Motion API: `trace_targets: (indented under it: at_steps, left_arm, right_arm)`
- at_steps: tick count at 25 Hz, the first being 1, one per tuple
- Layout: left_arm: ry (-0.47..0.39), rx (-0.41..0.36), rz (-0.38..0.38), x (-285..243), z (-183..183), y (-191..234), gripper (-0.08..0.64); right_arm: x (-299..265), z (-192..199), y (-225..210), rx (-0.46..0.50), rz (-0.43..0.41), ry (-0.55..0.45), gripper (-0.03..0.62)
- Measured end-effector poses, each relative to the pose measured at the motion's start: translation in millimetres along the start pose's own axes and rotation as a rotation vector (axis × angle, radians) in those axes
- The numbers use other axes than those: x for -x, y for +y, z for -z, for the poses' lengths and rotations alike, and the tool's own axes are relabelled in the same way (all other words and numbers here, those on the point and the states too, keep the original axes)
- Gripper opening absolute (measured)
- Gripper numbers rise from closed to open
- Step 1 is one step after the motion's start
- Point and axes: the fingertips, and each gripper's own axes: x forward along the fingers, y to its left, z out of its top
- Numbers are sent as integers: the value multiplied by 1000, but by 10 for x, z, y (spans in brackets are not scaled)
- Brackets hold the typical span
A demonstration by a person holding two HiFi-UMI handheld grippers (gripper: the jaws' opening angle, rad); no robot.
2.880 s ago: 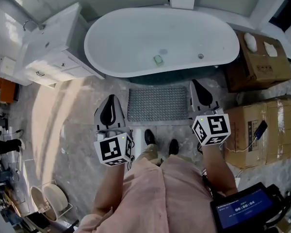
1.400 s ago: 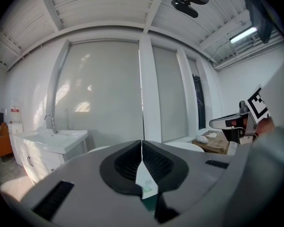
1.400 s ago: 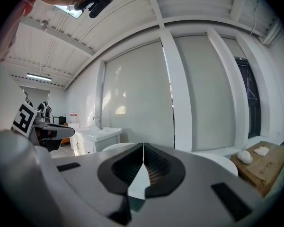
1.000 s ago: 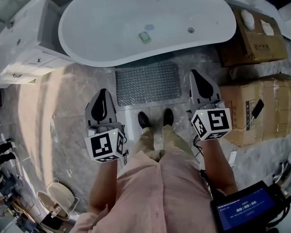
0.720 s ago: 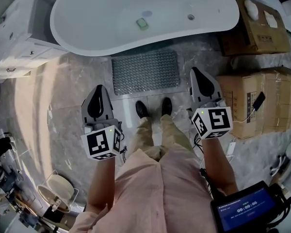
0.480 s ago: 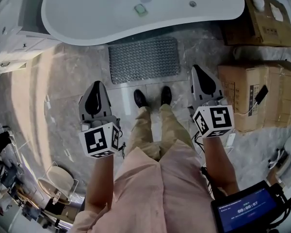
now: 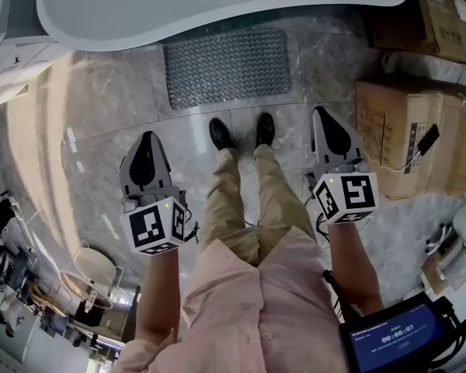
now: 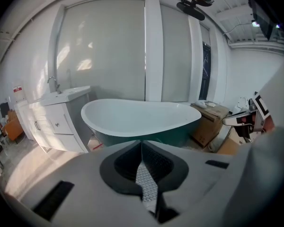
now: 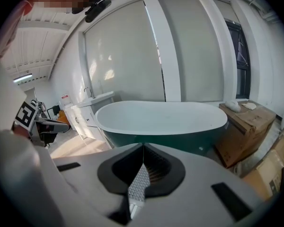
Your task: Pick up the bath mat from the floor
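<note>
The grey studded bath mat (image 7: 225, 67) lies flat on the marble floor in front of the bathtub (image 7: 217, 10), just beyond the person's black shoes (image 7: 221, 134). My left gripper (image 7: 145, 140) hangs shut and empty to the left of the legs, short of the mat's left corner. To the right of the legs my right gripper (image 7: 321, 116) is also shut and empty, short of the mat's right corner. In the left gripper view the jaws (image 8: 142, 143) meet and point at the tub (image 8: 142, 119). The right gripper (image 9: 143, 148) likewise faces the tub (image 9: 163, 117). The mat is hidden in both gripper views.
Cardboard boxes (image 7: 408, 134) stand close on the right, another (image 7: 419, 14) beside the tub's end. A white vanity cabinet (image 7: 8, 49) is at the left. A wire rack with bowls (image 7: 93, 274) sits at the lower left. A screen (image 7: 388, 339) is at the bottom right.
Both grippers have sunk toward the floor and tipped further down, still shut. In the head view the tub and mat have slid toward the top edge as the person bends.
</note>
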Motion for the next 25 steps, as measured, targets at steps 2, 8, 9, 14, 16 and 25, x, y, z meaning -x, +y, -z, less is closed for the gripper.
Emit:
trace_targets:
  at_steps: [2, 8, 9, 14, 16, 25]
  left_arm:
    - [8, 3, -5, 15, 18, 45, 29]
    - [8, 5, -23, 32, -6, 178, 29]
    - [6, 4, -25, 34, -15, 193, 29]
    - [1, 4, -38, 32, -43, 281, 29]
    - [-1, 10, -42, 23, -64, 321, 29]
    - [-41, 37, -22, 73, -223, 431, 29]
  right_arm:
    - [9, 29, 41, -4, -3, 10, 18]
    - [-20, 57, 131, 1, -17, 27, 18]
    - [-30, 43, 131, 4, -17, 26, 18]
    - [-93, -57, 131, 13, -16, 9, 18]
    - [-127, -97, 139, 17, -17, 3, 17]
    - [-231, -296, 168, 31, -34, -34, 18]
